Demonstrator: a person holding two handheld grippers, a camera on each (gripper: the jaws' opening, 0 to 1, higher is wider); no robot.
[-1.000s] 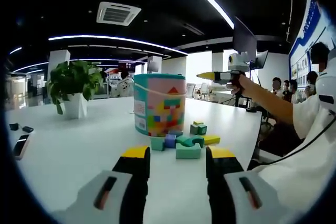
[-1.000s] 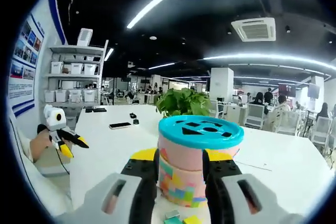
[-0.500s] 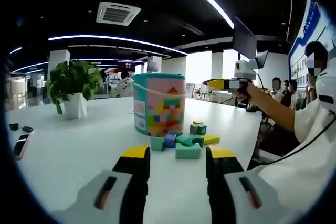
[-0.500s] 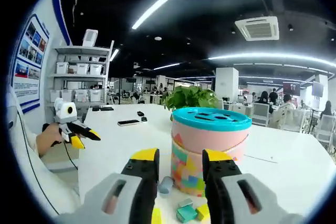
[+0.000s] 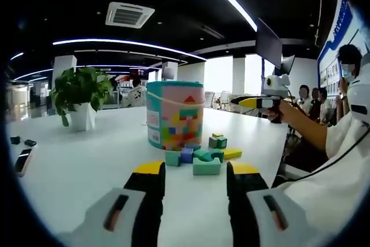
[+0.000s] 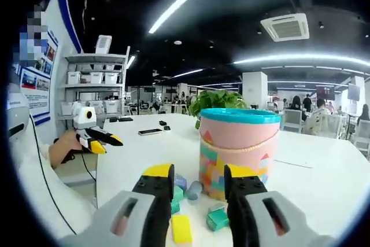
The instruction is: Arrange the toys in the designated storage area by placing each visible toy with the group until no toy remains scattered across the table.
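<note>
Left gripper view took in a broad white table [image 5: 75, 166] inside a big open office, ceiling light strips overhead, a potted plant [image 5: 81, 99] standing well off to one side of the toy bucket [image 5: 175, 115]. That bucket, a pink cylinder printed with coloured blocks, stood upright on the table, and a cluster of toy blocks [image 5: 202, 157] lay scattered at its foot, on the camera's side of it. The left gripper [image 5: 196, 177] sat low over the table with its yellow-tipped jaws parted and nothing between them, the blocks lying just beyond the tips, between them and the bucket. The right gripper [image 5: 254, 102] came in past the bucket, held up in the air in the person's hand, well apart from the blocks. Right gripper view caught the bucket [image 6: 238, 147] with its teal lid on, blocks [image 6: 196, 203] strewn around its base, a yellow one [image 6: 181, 228] lying between the right gripper's [image 6: 198, 183] spread, empty jaws. The left gripper [image 6: 97, 138] hovered off beside the table edge, far from the bucket.
</note>
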